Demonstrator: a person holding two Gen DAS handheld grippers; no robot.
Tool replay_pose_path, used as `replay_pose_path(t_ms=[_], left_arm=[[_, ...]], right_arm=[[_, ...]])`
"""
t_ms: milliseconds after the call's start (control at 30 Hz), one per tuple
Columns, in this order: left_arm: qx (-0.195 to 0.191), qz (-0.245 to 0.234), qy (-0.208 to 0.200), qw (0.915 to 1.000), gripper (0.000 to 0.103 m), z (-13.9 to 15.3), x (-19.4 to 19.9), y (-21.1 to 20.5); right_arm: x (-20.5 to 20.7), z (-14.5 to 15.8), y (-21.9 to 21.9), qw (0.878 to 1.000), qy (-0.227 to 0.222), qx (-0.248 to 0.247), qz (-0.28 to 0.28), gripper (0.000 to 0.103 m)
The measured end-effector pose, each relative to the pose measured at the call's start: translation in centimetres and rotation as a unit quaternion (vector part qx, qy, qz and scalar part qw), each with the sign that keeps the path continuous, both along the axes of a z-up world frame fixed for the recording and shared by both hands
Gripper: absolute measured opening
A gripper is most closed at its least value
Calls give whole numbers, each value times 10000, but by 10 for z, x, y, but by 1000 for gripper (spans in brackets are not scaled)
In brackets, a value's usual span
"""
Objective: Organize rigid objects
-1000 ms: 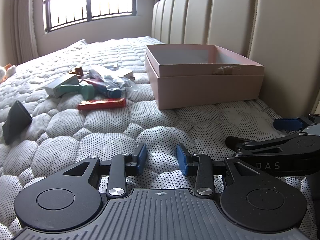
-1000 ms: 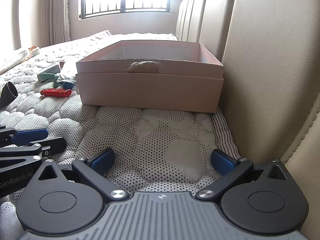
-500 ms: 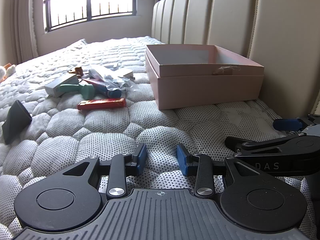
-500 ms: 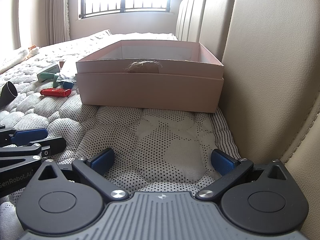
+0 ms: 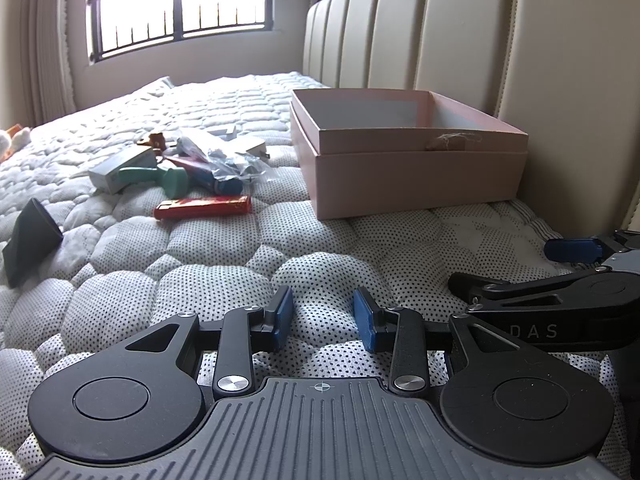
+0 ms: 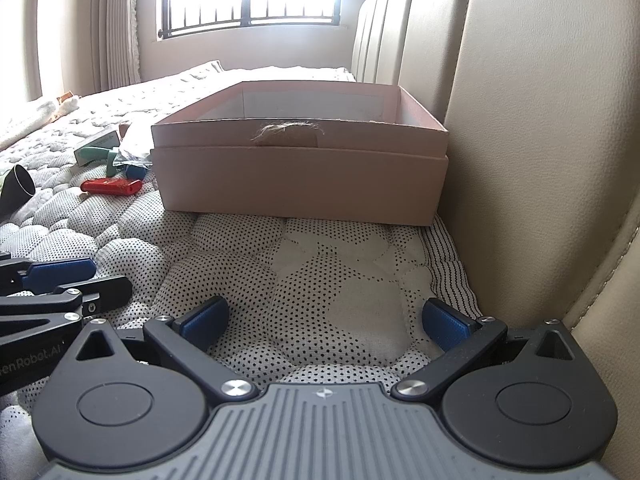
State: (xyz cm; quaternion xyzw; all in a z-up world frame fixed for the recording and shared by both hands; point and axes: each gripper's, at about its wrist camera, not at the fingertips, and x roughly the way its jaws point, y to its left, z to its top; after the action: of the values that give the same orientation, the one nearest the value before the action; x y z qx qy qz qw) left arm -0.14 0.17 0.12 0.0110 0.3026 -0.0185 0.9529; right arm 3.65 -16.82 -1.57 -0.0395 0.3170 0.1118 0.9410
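Note:
An open pink box stands on the quilted mattress against the padded headboard. Left of it lies a heap of small items: a red lighter, a green-handled tool, a grey carton, a red-and-blue tube and clear wrapping. A dark cone lies further left. My left gripper rests low over the mattress, open with nothing between its blue pads. My right gripper is wide open and empty, in front of the box.
The beige headboard rises close on the right. A barred window and curtains lie beyond the bed. Each gripper shows at the edge of the other's view. Bare mattress stretches between the grippers and the box.

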Motion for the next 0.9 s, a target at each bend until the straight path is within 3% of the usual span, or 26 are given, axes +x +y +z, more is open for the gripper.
replay_pose_path(t_ms=[333,667,800,900], left_arm=[[-32,2,-3,10000,38,0,0,0],[-345,-25,35,9994,38,3,2,7],[-732,-326,90,9967,38,13,-1,27],[-642,-312,-98,9974,39,27,-5,56]], right_arm=[[0,0,0,10000,4,-7,-1,103],[-1,4,0,10000,-26,-26,22,103],[-3,13,6,9995,-76,-308,42,103],[2,18,3,9990,333,-95,289,103]])
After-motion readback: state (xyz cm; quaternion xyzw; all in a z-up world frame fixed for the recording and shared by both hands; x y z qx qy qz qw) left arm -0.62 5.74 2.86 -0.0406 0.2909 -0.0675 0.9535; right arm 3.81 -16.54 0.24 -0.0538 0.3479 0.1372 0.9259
